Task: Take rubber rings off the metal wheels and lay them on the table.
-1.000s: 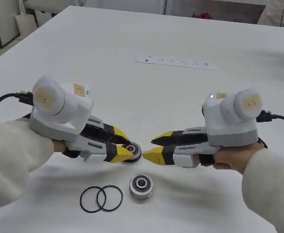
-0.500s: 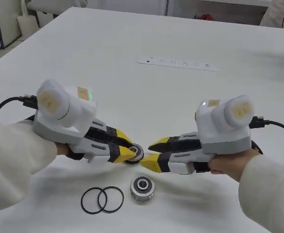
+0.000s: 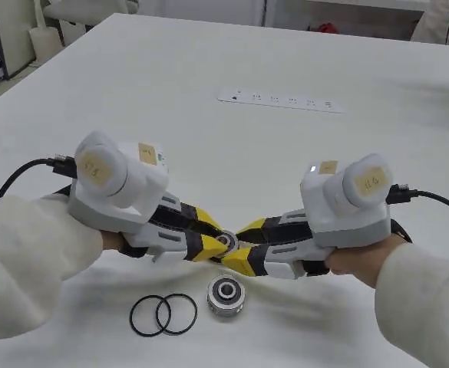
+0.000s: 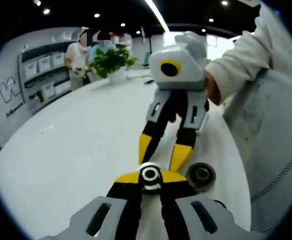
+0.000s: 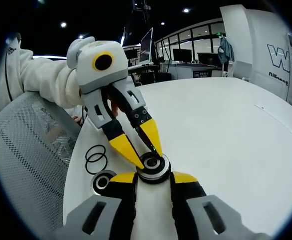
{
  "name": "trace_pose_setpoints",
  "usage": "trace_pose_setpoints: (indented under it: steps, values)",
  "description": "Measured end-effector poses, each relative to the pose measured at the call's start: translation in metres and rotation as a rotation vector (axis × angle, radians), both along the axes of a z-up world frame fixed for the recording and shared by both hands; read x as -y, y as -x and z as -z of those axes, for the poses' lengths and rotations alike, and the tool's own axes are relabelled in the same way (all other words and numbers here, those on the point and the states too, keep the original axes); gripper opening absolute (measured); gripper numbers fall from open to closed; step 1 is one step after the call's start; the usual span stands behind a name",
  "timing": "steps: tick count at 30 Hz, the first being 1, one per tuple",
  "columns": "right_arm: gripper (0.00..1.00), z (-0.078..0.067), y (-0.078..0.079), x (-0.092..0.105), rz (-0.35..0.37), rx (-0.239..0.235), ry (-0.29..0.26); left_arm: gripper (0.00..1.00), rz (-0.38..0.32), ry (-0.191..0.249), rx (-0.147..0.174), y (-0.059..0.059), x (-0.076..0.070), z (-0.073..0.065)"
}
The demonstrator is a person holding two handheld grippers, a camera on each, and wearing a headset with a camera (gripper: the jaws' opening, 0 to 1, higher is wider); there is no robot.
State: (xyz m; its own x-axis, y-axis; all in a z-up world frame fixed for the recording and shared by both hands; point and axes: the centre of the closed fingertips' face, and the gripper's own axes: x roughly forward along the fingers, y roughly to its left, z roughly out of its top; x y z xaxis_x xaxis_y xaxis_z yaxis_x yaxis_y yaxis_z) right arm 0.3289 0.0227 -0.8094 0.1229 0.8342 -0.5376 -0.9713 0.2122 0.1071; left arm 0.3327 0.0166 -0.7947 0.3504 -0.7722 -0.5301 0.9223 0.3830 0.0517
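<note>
My left gripper (image 3: 217,243) is shut on a small metal wheel (image 3: 226,241) with a dark rubber ring on its rim, held just above the table. Opposite it, my right gripper (image 3: 239,244) stands open with one yellow tip on each side of that wheel (image 5: 153,166); I cannot tell whether they touch it. In the left gripper view the wheel (image 4: 150,173) sits between my own tips, with the right gripper (image 4: 164,152) spread behind it. A second wheel (image 3: 226,296) lies flat on the table below. Two loose black rings (image 3: 163,314) overlap left of it.
The white table (image 3: 209,146) stretches far ahead, with a white power strip (image 3: 280,100) lying across it. Black cables trail from both grippers. Shelves, a potted plant (image 4: 111,62) and people stand beyond the table in the left gripper view.
Both grippers have closed in on each other. The right gripper's open tips now sit on each side of the wheel held in the left gripper. The rings and second wheel lie as before.
</note>
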Motion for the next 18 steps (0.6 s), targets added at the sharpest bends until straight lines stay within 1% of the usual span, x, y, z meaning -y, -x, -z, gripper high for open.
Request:
trace_pose_setpoints:
  steps: [1, 2, 3, 9, 18]
  values:
    - [0.22, 0.0000, -0.0002, 0.0008, 0.000, -0.004, 0.001, 0.14, 0.000, 0.001, 0.000, -0.0002, 0.0001, 0.0001]
    - [0.21, 0.0005, -0.0002, 0.0028, 0.003, -0.026, 0.004, 0.14, 0.000, 0.002, 0.001, -0.0002, 0.0000, 0.0001]
    - [0.20, 0.0003, -0.0006, 0.0038, 0.001, -0.029, 0.004, 0.14, 0.000, 0.002, 0.002, -0.0004, 0.0001, 0.0002]
    - [0.17, -0.0004, 0.0011, 0.0044, -0.013, -0.014, 0.014, 0.14, -0.002, 0.009, 0.001, -0.0009, -0.0006, 0.0006]
    - [0.13, 0.0001, 0.0019, 0.0069, -0.010, -0.026, 0.019, 0.14, -0.009, 0.016, -0.002, -0.0006, -0.0009, 0.0004]
